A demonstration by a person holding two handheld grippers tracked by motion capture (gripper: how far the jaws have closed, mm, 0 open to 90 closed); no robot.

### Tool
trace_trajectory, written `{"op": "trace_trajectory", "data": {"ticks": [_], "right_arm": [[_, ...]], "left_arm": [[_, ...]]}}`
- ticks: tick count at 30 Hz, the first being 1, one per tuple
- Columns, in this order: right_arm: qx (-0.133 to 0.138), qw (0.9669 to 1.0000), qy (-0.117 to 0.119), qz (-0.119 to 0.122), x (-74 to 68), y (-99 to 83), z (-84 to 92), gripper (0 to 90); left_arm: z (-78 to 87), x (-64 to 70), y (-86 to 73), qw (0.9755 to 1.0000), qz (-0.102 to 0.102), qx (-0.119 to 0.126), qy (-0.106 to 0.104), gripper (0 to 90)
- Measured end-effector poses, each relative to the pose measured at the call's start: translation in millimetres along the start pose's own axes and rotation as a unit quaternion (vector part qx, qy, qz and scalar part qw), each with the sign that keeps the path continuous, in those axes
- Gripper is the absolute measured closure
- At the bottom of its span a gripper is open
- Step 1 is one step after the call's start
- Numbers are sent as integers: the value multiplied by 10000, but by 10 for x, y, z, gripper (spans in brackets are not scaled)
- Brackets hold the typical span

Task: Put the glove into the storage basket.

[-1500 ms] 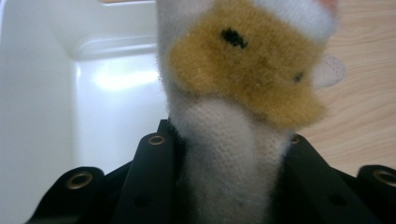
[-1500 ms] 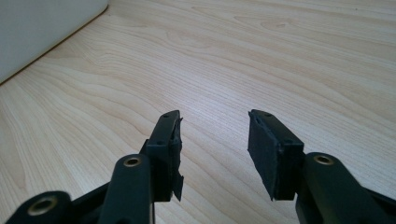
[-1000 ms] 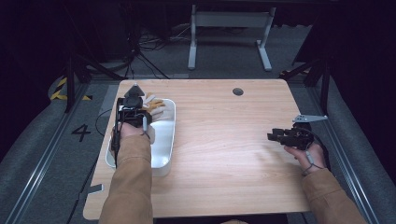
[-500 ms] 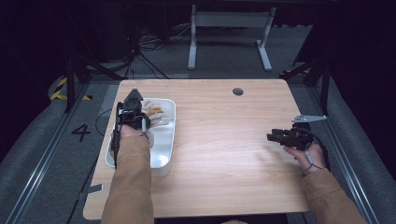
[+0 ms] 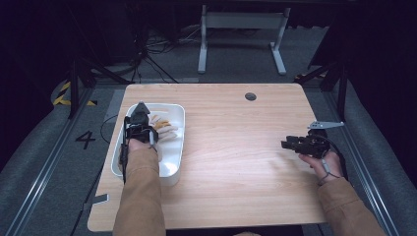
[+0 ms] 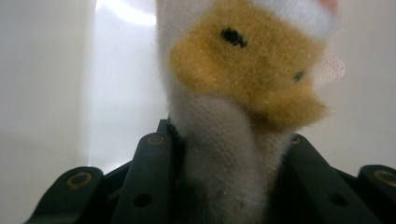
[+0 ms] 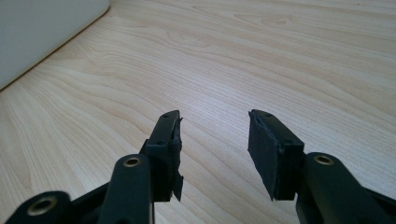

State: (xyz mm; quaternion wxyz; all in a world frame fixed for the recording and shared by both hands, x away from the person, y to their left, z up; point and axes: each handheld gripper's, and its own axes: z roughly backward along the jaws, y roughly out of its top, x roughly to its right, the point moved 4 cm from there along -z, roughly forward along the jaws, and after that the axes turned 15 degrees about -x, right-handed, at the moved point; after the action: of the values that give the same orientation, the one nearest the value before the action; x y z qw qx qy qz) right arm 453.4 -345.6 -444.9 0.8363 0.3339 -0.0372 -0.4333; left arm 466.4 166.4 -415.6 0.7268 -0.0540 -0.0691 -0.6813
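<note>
Lower gently into the white bin (image 5: 173, 169) at the desk's left edge, keeping the left gripper (image 6: 224, 154) clamped on the white-and-orange sock (image 6: 243, 79) until settled. Leave the right gripper (image 7: 214, 140) gaping, empty, near the right edge.

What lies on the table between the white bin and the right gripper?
Nothing: in the high view, bare wooden table runs from the white bin to the right gripper; its jaws stand open and empty.
</note>
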Motion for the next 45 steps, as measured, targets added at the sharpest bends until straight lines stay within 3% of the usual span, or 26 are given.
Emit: {"op": "trace_trajectory", "data": {"ticks": [5,9,22,26,33,34,37,41,45], "right_arm": [[-3,10000,2,-15,4,-2,-3,541],[-34,10000,-6,-46,5,-11,-3,541],[-83,9999,-18,-116,17,-30,-13,540],[-76,9999,-21,-120,24,-32,-18,539],[-88,9999,-17,-136,23,-31,-31,539],[-96,9999,-28,-135,25,-33,-32,539],[-117,9998,-34,-153,21,-35,-32,539],[-91,9998,-42,-156,22,-33,-28,539],[-81,9998,-32,-180,24,-32,-29,539]], "left_arm": [[-87,-18,7,10000,29,-47,-18,705],[-145,-44,35,9998,-47,-160,142,705],[-321,-46,38,9993,6,-355,85,693],[-344,-37,33,9990,-59,-386,228,660],[-368,35,45,9989,-135,-378,244,446],[-372,49,47,9989,-135,-398,211,377],[-395,69,52,9986,-118,-506,113,309],[-410,101,44,9980,-251,-577,15,173],[-398,103,51,9984,-221,-518,-43,135]]}}
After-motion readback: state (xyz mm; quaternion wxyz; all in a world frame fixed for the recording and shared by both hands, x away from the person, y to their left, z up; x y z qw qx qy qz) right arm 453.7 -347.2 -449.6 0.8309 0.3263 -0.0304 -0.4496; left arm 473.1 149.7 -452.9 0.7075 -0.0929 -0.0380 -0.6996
